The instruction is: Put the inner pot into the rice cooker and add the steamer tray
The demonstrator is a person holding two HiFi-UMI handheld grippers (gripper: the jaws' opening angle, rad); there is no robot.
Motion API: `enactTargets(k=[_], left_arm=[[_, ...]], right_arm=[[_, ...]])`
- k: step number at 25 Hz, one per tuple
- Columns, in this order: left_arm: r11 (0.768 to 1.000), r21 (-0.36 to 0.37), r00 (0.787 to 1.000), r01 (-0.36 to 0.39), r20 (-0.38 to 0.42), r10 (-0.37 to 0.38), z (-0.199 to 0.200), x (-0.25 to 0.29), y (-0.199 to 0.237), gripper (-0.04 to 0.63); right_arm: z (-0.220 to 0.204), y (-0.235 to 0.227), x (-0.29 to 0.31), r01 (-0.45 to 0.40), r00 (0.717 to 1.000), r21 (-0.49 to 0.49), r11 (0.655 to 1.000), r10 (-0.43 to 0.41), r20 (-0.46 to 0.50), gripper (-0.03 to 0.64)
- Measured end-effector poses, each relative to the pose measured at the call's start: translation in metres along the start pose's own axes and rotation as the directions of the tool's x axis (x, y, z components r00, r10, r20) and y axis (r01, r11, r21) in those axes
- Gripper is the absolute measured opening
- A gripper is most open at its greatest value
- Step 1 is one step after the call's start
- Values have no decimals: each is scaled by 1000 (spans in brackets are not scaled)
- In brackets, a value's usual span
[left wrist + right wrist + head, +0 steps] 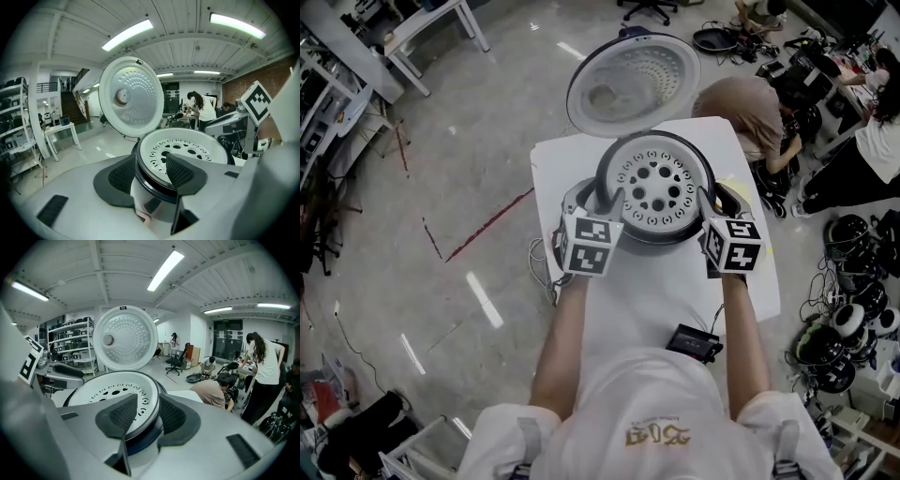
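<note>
- Evidently parted, the left tool (152, 169) and the right tool (147, 414) straddle opposite sides of the steamer tray (658, 183) rim, pads not pressing.
- The tray sits in the inner pot (662, 236), inside the open rice cooker (572, 199) on the white tabletop (750, 281).
- The perforated tray looks light and stiff. The pot's smooth metal is likely slippery, so the rim, taken at both sides, seems the best hold.
- Tools and pot hide most of the cooker body, so whether the pot is fully seated cannot be told.
</note>
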State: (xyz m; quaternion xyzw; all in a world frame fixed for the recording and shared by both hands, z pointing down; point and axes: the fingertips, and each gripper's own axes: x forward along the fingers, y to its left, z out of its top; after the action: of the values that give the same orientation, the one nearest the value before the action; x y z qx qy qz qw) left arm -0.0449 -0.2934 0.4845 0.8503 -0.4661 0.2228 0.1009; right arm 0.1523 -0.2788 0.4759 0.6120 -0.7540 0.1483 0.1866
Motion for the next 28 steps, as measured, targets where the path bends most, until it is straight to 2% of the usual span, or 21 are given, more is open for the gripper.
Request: enactTargets(k=[3,7,8,10,13,16,19,24,28], left_arm=[[999,-24,998,-32,47,33,8,-18,-2,206],[996,-72,995,-61,79,66,7,-47,-8,123],[995,-75,994,-66,80,72,6,-55,-11,95],[994,-81,994,-74,76,80,1,-68,-21,33],[990,-127,995,-60,70,69,-11,-84,-42,18],[982,-185,996,-38,76,53,-23,-99,-65,17],[977,-210,995,-40,80,58,-35,-115,-80,17],[960,-280,990,-13,132,52,-42,-143,-100,17],[961,-277,989,-7,139,48,-45,-153,-116,17]], right_arm=[[3,0,-15,-43,997,46,998,41,58,134],[-1,12,-42,-144,985,124,982,130,117,39],[-2,15,-49,-177,979,148,973,158,130,13],[-6,21,-64,-250,963,200,947,221,156,12],[-15,27,-88,-329,939,245,912,288,188,12],[-29,33,-110,-341,934,214,916,305,184,12],[-40,39,-127,-341,934,185,922,310,175,12],[-51,50,-149,-326,938,112,939,307,161,12],[-59,54,-162,-333,936,109,937,314,158,12]])
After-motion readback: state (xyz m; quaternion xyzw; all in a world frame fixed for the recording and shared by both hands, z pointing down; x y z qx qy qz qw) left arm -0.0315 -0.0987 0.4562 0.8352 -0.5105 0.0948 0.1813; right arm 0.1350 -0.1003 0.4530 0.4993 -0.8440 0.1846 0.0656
